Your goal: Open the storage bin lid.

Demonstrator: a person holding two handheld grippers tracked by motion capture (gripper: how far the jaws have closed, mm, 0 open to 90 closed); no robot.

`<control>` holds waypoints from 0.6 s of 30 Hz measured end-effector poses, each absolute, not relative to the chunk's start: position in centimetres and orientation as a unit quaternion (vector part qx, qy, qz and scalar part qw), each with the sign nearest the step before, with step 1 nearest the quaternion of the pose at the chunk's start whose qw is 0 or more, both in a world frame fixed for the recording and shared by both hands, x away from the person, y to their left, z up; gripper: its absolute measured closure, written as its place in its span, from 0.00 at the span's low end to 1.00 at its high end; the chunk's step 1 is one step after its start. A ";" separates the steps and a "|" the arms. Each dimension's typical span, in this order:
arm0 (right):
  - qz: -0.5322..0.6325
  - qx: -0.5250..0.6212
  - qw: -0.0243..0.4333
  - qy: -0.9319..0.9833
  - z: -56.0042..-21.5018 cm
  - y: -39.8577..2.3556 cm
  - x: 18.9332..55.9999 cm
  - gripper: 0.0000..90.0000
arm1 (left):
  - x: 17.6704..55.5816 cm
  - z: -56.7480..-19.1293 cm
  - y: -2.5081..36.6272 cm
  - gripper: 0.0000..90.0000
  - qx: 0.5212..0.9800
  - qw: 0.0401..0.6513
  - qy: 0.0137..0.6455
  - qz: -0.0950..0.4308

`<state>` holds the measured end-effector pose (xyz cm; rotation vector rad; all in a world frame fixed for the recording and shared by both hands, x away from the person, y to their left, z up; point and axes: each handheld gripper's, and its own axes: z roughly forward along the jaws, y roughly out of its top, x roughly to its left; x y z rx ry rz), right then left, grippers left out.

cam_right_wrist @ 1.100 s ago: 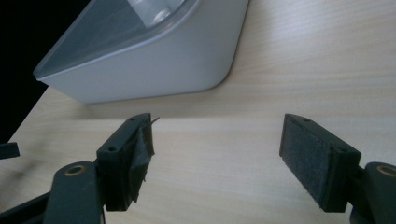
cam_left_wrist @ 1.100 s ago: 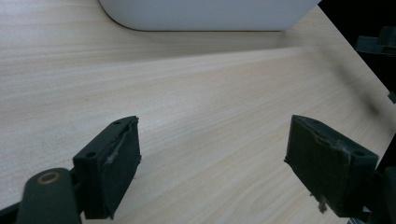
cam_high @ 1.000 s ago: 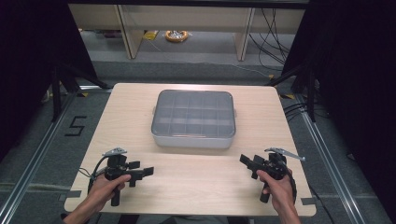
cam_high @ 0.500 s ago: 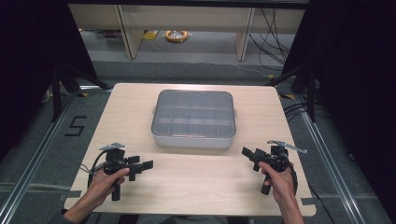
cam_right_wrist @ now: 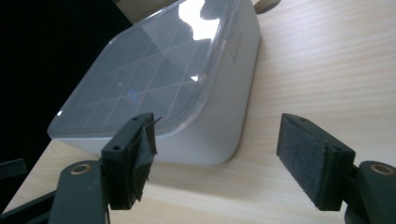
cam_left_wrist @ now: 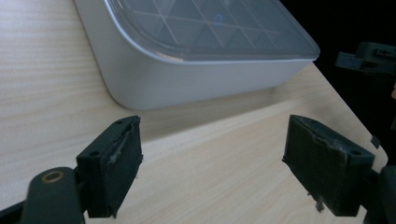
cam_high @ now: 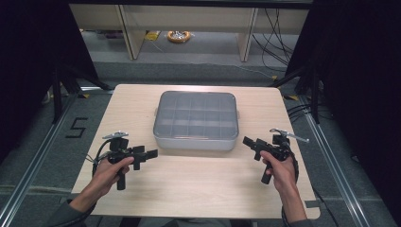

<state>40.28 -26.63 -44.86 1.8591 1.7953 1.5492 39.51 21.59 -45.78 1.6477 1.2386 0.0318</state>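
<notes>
Bright overhead light on the pale table (cam_high: 142,109), dark surroundings at both sides, white glare patch on the box lid (cam_right_wrist: 205,18), soft shadow beneath the box, near jaws slightly blurred

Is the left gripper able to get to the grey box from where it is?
Probably yes: the left gripper is open, pointing at the grey box, with bare table between them.

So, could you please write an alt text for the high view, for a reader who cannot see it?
A grey compartment box with a clear lid sits shut at the middle of a light wooden table. A person's hands hold the left gripper and the right gripper on either side of it, both open, empty, and pointing inward at it.
</notes>
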 end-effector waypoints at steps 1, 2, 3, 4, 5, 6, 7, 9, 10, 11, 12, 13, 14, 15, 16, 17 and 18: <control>0.523 0.594 0.079 0.606 -45.0 -26.7 41.0 0.32 | 39.8 -45.6 21.6 0.21 0.686 0.514 0.514 0.007; 0.523 0.594 0.079 0.606 -45.0 -26.7 41.0 0.32 | 40.1 -45.4 21.6 0.21 0.685 0.515 0.516 0.012; 0.516 0.618 0.061 0.590 -44.5 -26.2 41.1 0.32 | 40.7 -44.9 21.5 0.21 0.684 0.517 0.515 0.016; 0.516 0.618 0.061 0.590 -44.5 -26.2 41.1 0.32 | 40.7 -44.9 21.5 0.21 0.684 0.517 0.515 0.016; 0.520 0.604 0.074 0.600 -44.5 -26.3 41.6 0.32 | 41.2 -44.6 21.4 0.21 0.674 0.525 0.520 0.014; 0.520 0.604 0.074 0.600 -44.5 -26.3 41.6 0.32 | 41.2 -44.6 21.4 0.20 0.674 0.525 0.520 0.014; 0.526 0.601 0.072 0.597 -44.4 -26.3 42.0 0.32 | 41.7 -44.4 21.4 0.20 0.680 0.524 0.513 0.011; 0.528 0.596 0.076 0.600 -44.5 -26.4 42.2 0.32 | 41.9 -44.3 21.3 0.20 0.684 0.522 0.509 0.010; 0.527 0.597 0.079 0.600 -44.5 -26.3 42.4 0.32 | 42.1 -44.3 21.2 0.20 0.680 0.528 0.509 0.011; 0.524 0.611 0.064 0.590 -44.3 -26.0 42.3 0.32 | 42.2 -44.3 21.4 0.20 0.688 0.521 0.505 0.013; 0.524 0.614 0.063 0.587 -44.2 -26.0 42.4 0.32 | 42.4 -44.3 21.2 0.20 0.677 0.525 0.515 0.011; 0.521 0.616 0.066 0.588 -44.3 -26.0 42.6 0.33 | 42.6 -44.4 21.2 0.20 0.682 0.523 0.510 0.008; 0.521 0.616 0.066 0.588 -44.3 -26.0 42.6 0.33 | 42.8 -44.4 21.1 0.20 0.681 0.524 0.511 0.008; 0.519 0.606 0.079 0.598 -44.4 -26.1 43.0 0.33 | 43.1 -44.5 21.2 0.20 0.689 0.519 0.506 0.008; 0.519 0.606 0.079 0.598 -44.4 -26.1 43.0 0.33 | 43.1 -44.5 21.2 0.20 0.689 0.519 0.506 0.008; 0.518 0.614 0.070 0.592 -44.3 -26.0 43.0 0.33 | 43.3 -44.5 21.2 0.20 0.688 0.519 0.507 0.013; 0.519 0.610 0.077 0.594 -44.4 -26.0 43.3 0.33 | 43.6 -44.4 21.2 0.20 0.687 0.521 0.507 0.013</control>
